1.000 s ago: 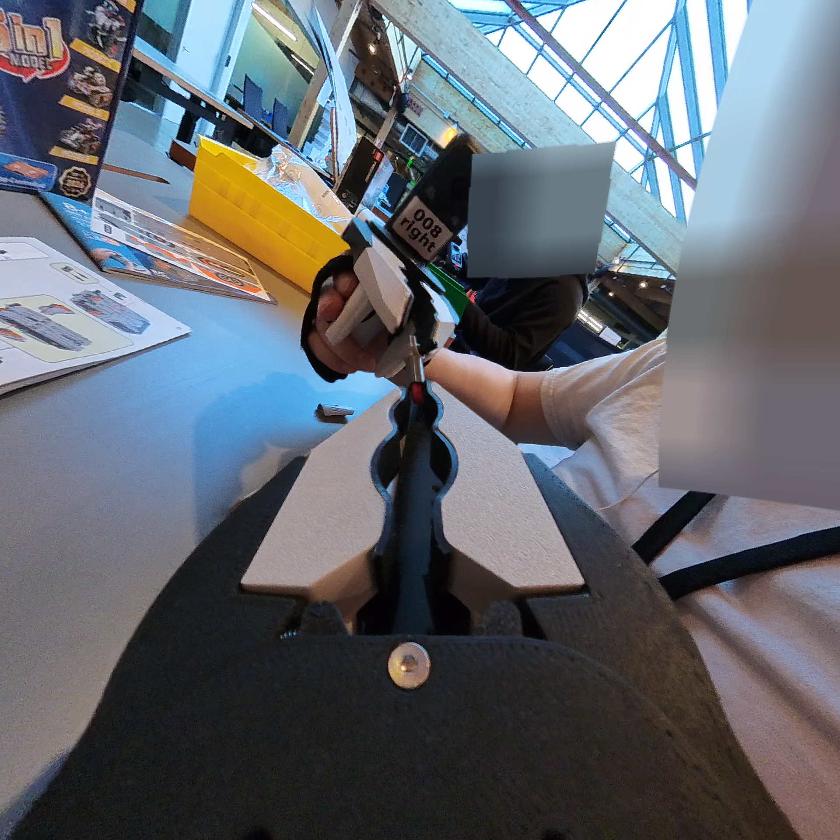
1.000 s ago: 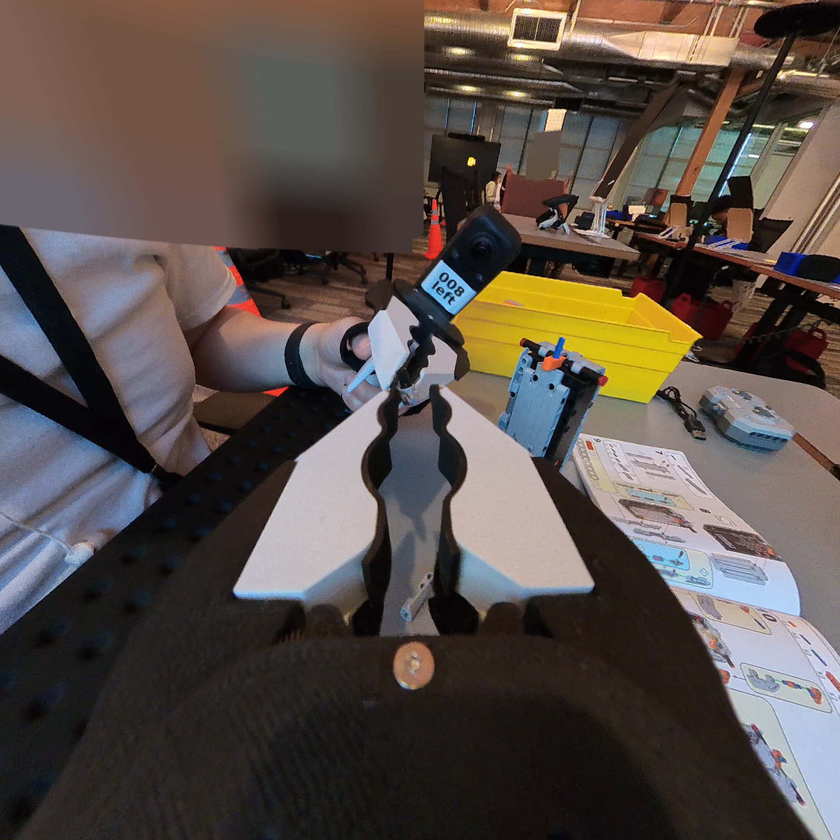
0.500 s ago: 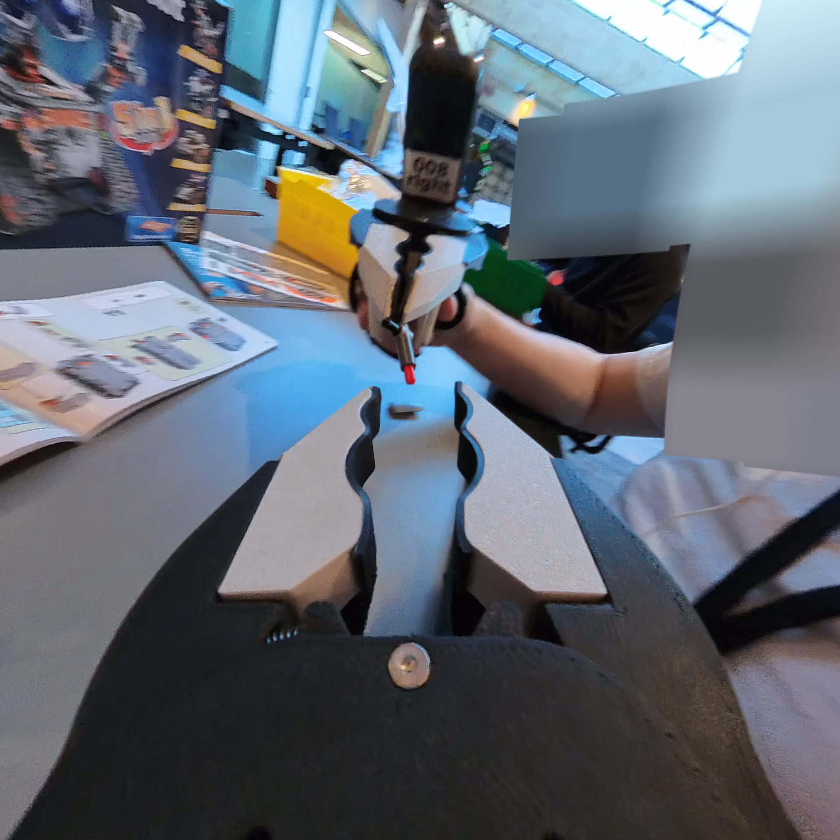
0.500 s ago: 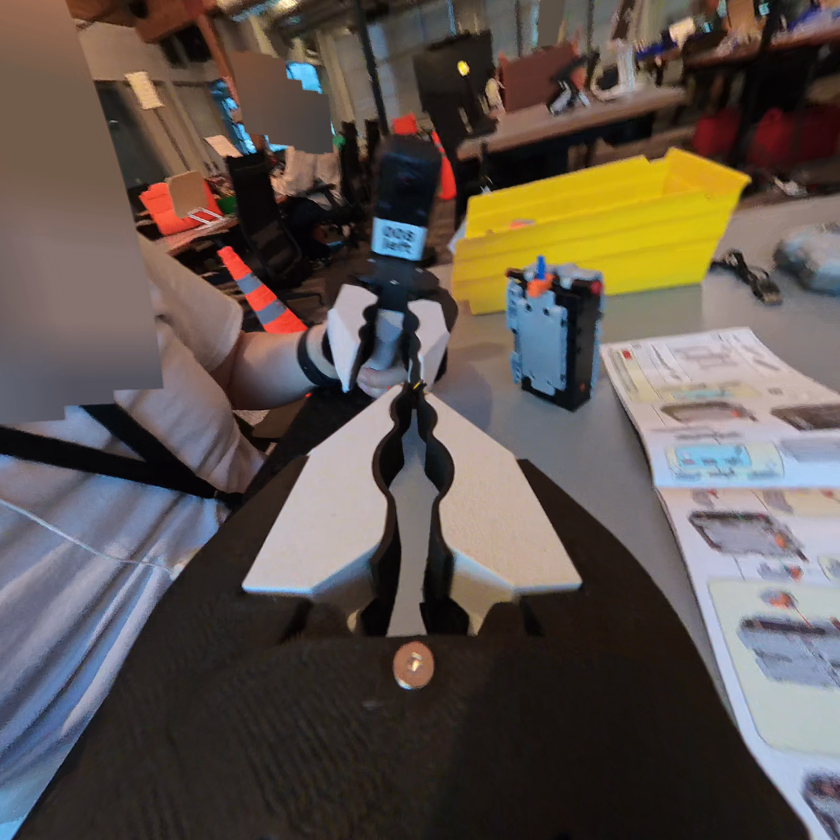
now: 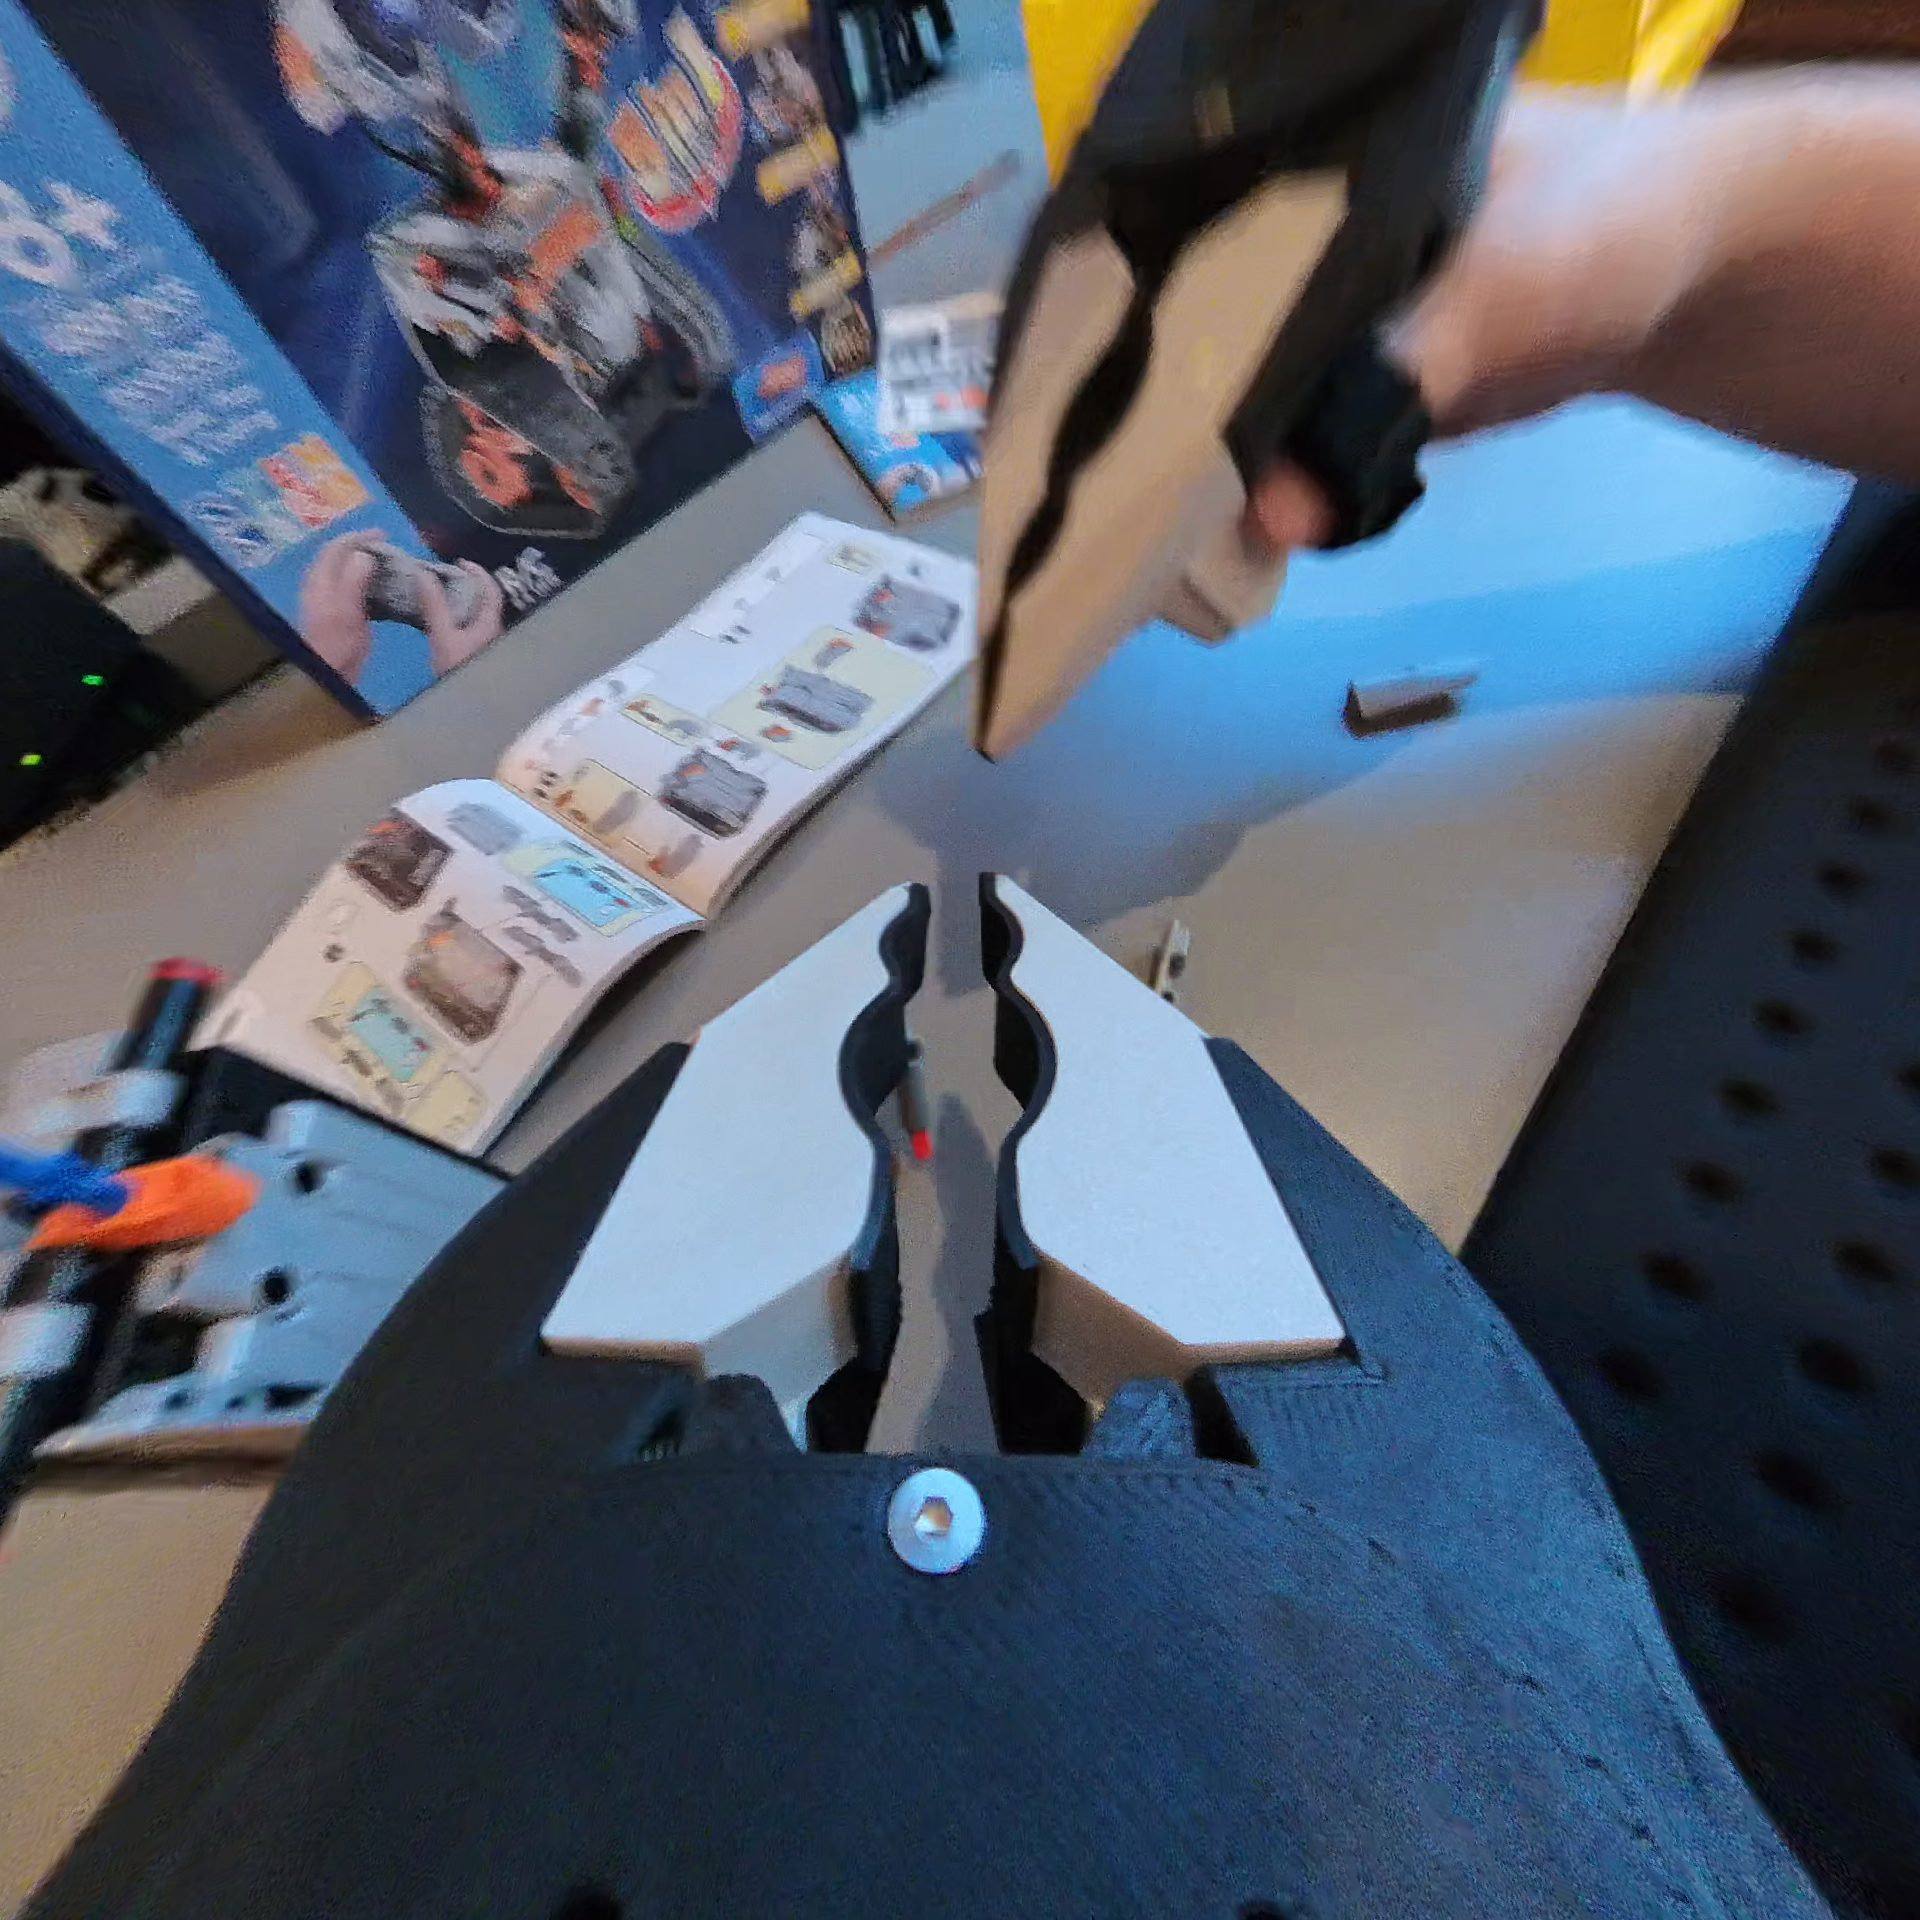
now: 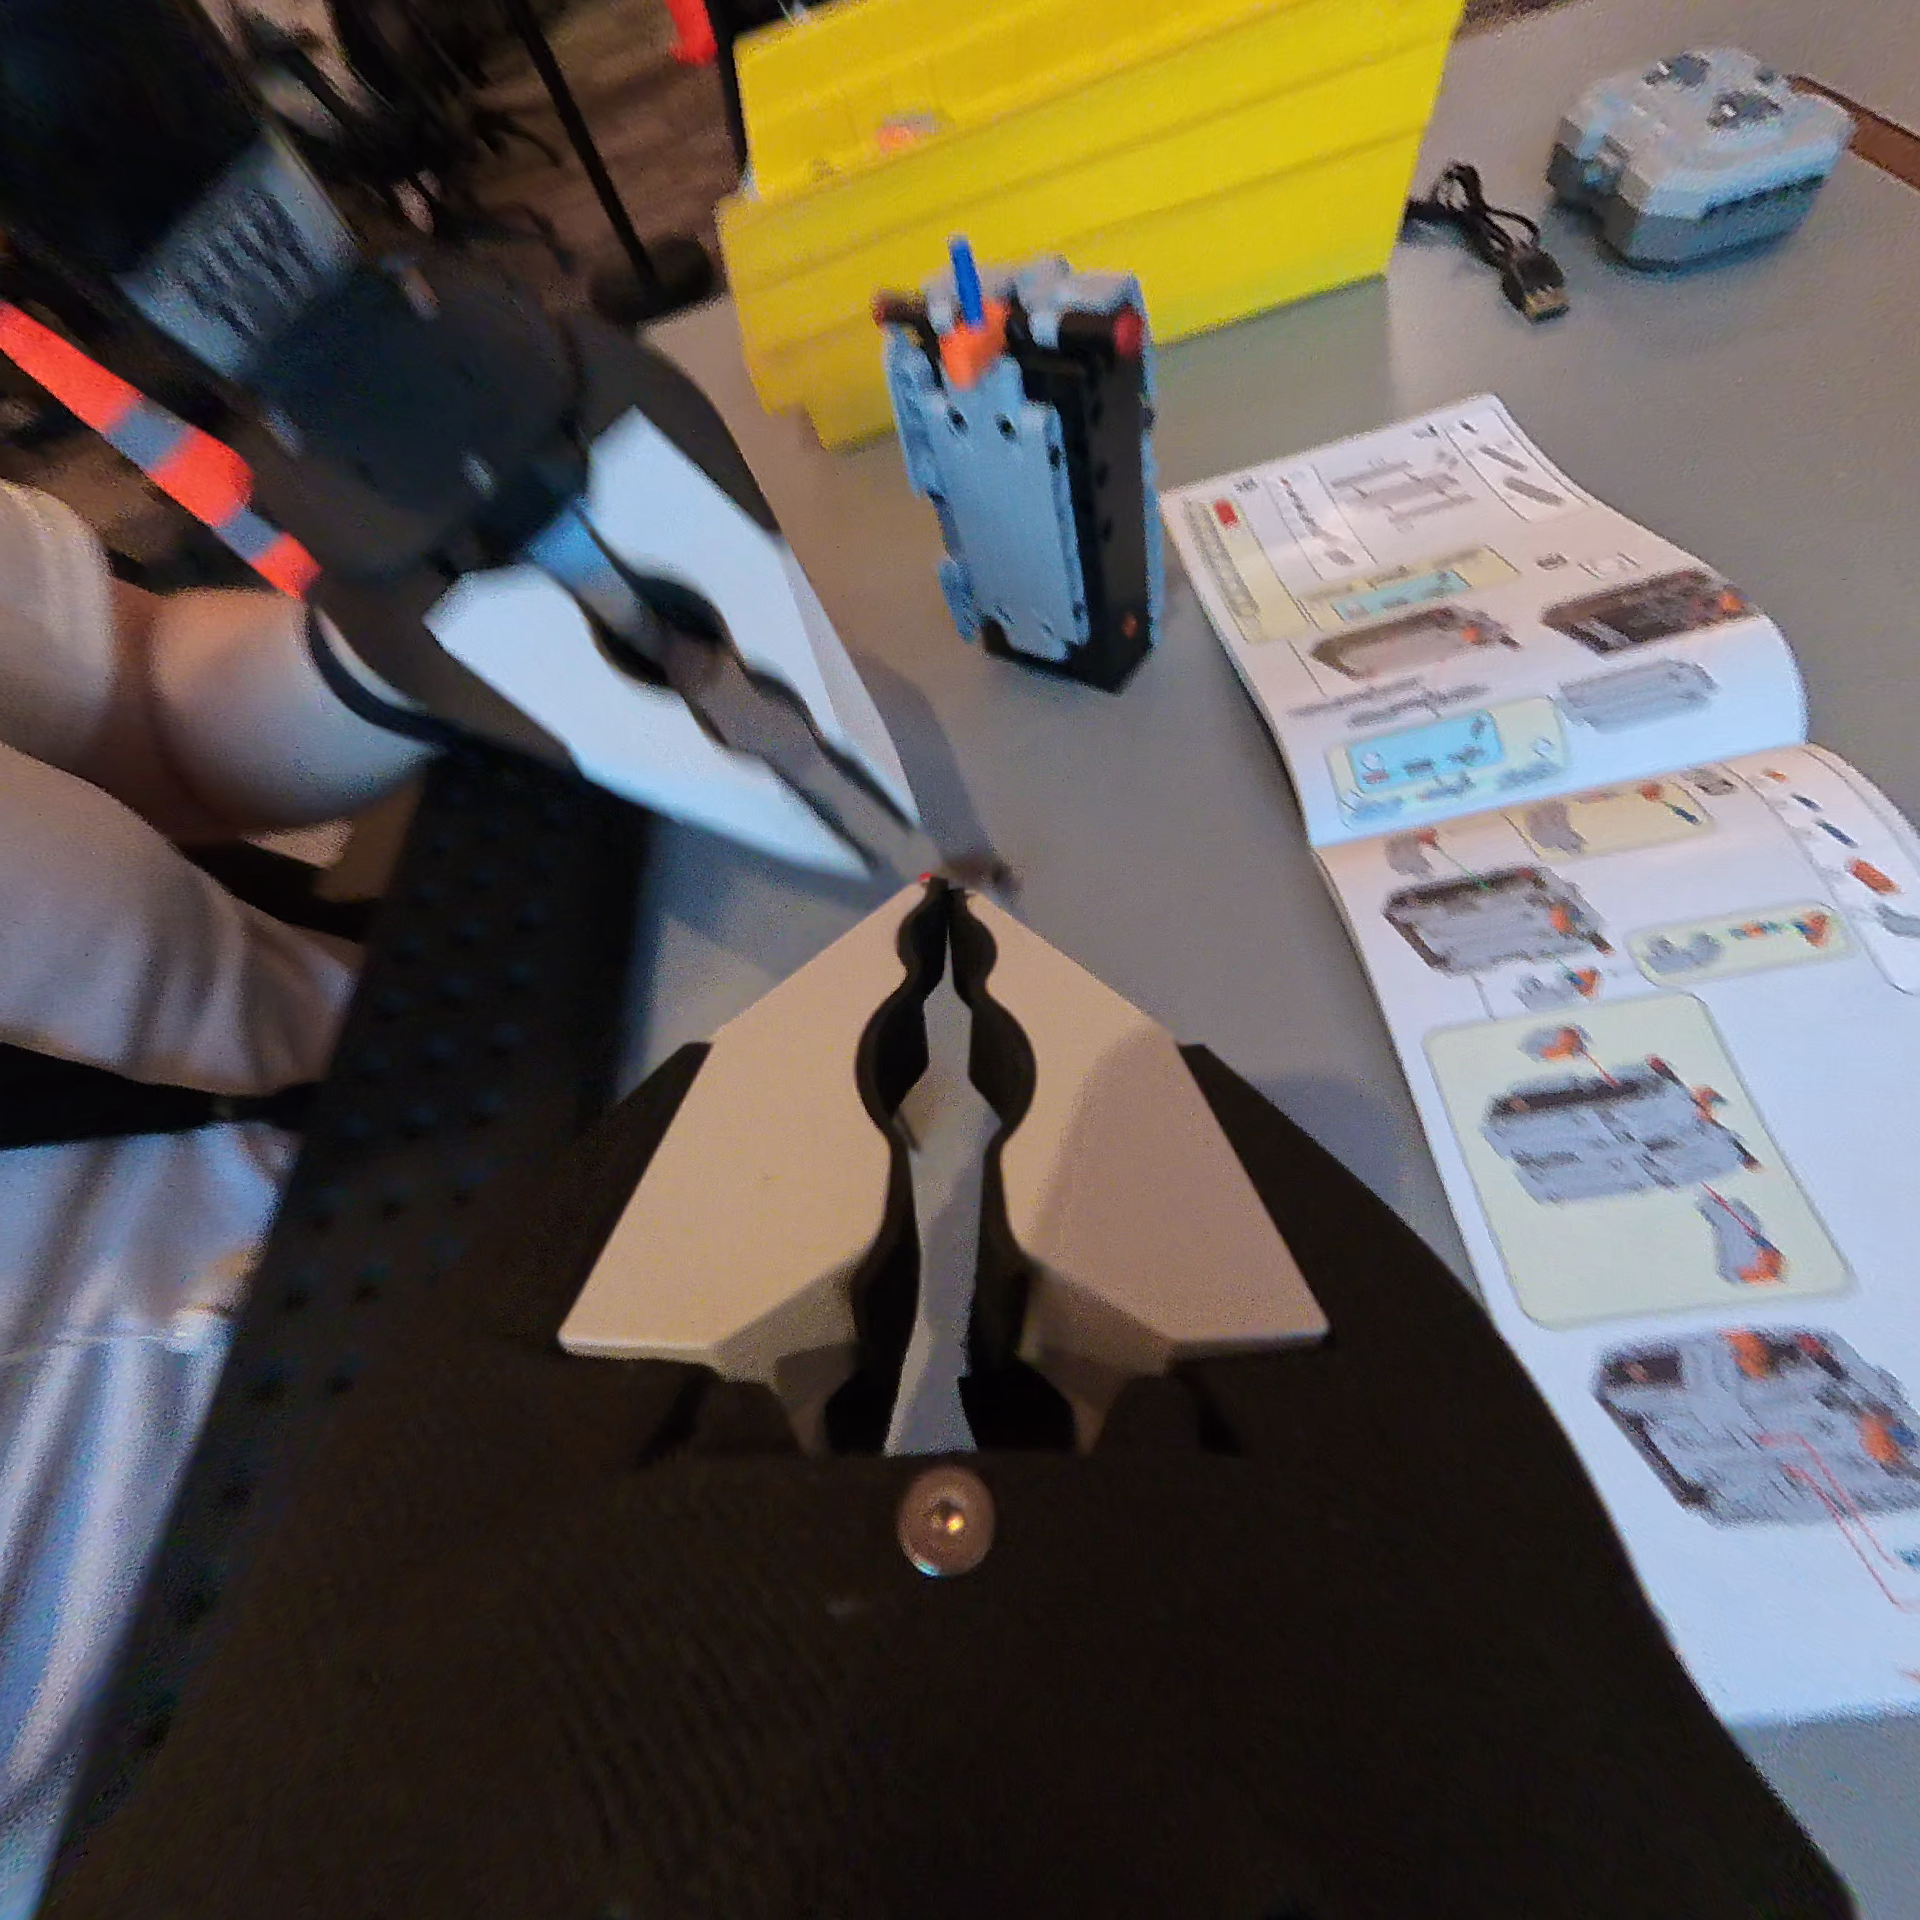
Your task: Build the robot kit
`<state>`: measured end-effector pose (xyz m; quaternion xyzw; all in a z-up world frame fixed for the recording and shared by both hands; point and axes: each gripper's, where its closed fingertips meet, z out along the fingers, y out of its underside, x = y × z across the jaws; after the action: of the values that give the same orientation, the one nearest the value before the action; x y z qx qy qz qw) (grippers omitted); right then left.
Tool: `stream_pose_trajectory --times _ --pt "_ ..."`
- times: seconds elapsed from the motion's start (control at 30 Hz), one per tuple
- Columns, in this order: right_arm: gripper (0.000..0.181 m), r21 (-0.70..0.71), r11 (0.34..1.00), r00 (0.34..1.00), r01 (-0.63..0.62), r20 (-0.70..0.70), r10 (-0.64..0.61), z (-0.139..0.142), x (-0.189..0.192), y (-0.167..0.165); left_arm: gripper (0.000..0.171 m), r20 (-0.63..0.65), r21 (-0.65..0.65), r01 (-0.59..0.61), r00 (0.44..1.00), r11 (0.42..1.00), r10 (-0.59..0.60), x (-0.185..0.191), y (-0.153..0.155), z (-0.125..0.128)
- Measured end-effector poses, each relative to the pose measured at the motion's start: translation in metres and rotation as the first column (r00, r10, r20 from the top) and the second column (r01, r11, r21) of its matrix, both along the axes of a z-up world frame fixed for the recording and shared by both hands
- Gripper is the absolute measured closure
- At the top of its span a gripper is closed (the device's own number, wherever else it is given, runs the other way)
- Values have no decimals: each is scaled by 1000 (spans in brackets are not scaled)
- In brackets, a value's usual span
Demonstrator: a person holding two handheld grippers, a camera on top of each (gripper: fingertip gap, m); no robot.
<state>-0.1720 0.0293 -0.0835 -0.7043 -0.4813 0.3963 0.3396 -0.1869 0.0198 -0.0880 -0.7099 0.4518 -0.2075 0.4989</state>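
Note:
My left gripper (image 5: 954, 896) is open by a narrow gap and points down at the grey table (image 5: 1351, 987). A thin dark pin with a red tip (image 5: 914, 1101) shows in the gap beside the left finger. I cannot tell whether it lies on the table or rests on the finger. My right gripper (image 6: 941, 906) has its tips together, and they meet the left gripper's tips (image 6: 904, 857). A red speck (image 6: 928, 881) sits at that meeting point. In the left wrist view the right gripper (image 5: 987, 740) hangs just beyond my left tips, with nothing sticking out of it.
A grey and black brick-built block (image 6: 1029, 488) stands by a yellow bin (image 6: 1091, 156). An open instruction booklet (image 6: 1558, 831) lies to the right. There is also a toy box (image 5: 416, 260), small grey parts (image 5: 1403, 701) (image 5: 1174, 956), a grey controller (image 6: 1694, 156) and a black perforated board (image 5: 1766, 1039). Only a small space, under 4 cm, lies between the two pairs of fingers. The grey controller (image 6: 1694, 156) is about equally far from each gripper, around 40 cm.
Both grippers have tipped down towards the table and come tip to tip. The red-tipped pin no longer sticks out of the right gripper; it now shows in the left gripper's narrowed gap.

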Motion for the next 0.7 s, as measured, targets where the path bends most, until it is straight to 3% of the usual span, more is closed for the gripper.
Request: stream_pose_trajectory --times 0.13,0.33,0.43,0.47,0.53,0.6,0.7 --pt "176 62 998 996 -22 83 17 -34 9 -4 157 239 27 -57 970 998 49 -31 1 41" --pt "160 129 991 981 -41 195 15 -58 -7 1 159 405 136 -188 906 973 119 -94 -14 90" --pt "159 197 980 981 18 185 -55 -49 -23 29 159 405 143 -229 901 963 154 -110 -13 94" --pt "159 177 980 977 85 177 -117 -46 -28 43 159 406 141 -235 900 962 160 -113 -12 95" --pt "159 71 992 983 100 146 -110 -42 -48 47 159 420 130 -234 893 964 160 -113 -12 96" --pt "159 83 992 985 100 133 -110 -39 -66 53 159 435 124 -222 888 967 148 -111 -14 99" --pt "159 160 979 957 130 237 -166 -50 -71 71 159 417 102 -196 899 975 138 -106 -17 92"
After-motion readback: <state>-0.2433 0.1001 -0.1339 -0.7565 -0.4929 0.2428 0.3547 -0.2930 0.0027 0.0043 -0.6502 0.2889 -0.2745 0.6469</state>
